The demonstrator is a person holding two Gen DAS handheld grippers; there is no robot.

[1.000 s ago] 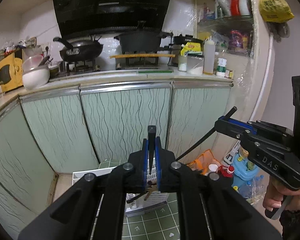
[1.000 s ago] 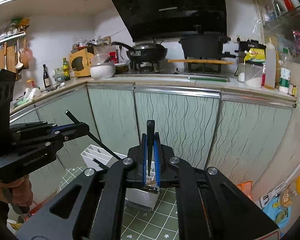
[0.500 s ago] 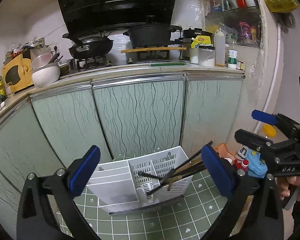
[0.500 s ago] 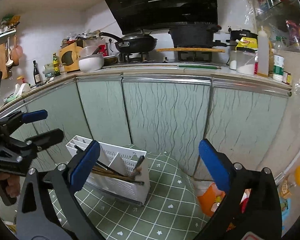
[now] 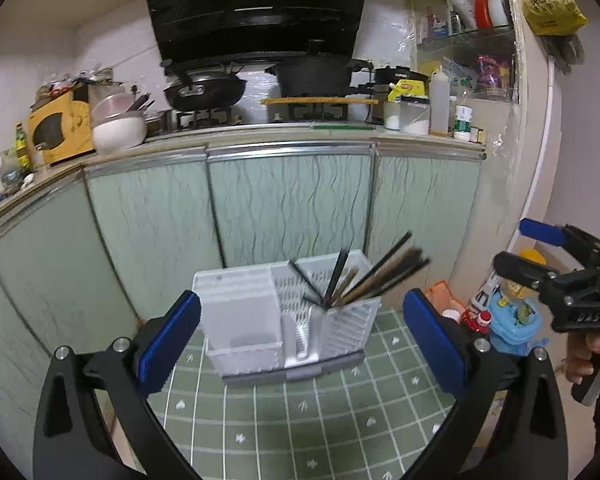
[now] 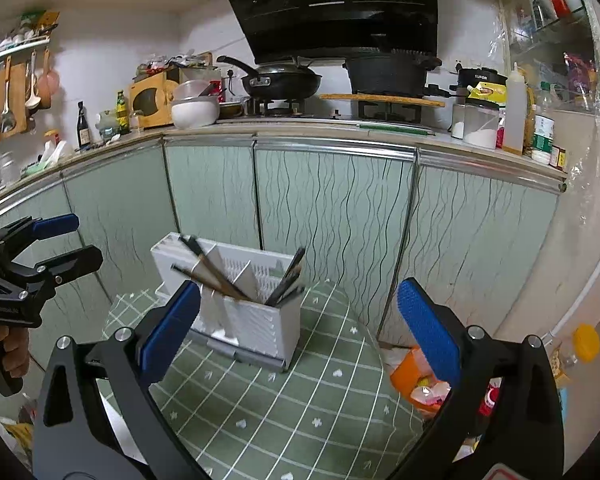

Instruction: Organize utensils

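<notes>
A white slotted utensil holder [image 5: 284, 320] stands on a green checked cloth [image 5: 300, 412]. Several dark and wooden chopsticks [image 5: 364, 276] lean in its right compartments; its left compartment looks empty. It also shows in the right wrist view [image 6: 244, 304], with chopsticks [image 6: 210, 268] in two compartments. My left gripper [image 5: 300, 344] is open and empty, just in front of the holder. My right gripper [image 6: 300, 332] is open and empty, in front of the holder too. Each gripper shows at the edge of the other's view, open: the right one [image 5: 540, 248], the left one [image 6: 60, 240].
Pale green cabinet doors [image 5: 292, 208] stand close behind the holder under a cluttered counter [image 6: 340, 124] with a wok, a pot and bottles. Toys and an orange container [image 5: 500, 312] lie on the floor to the right. The cloth's rounded edge [image 6: 376, 364] drops off on the right.
Both grippers were shut on dark chopsticks a second ago, then opened wide and empty. The chopsticks now stand in the holder, which has turned upright and sits closer.
</notes>
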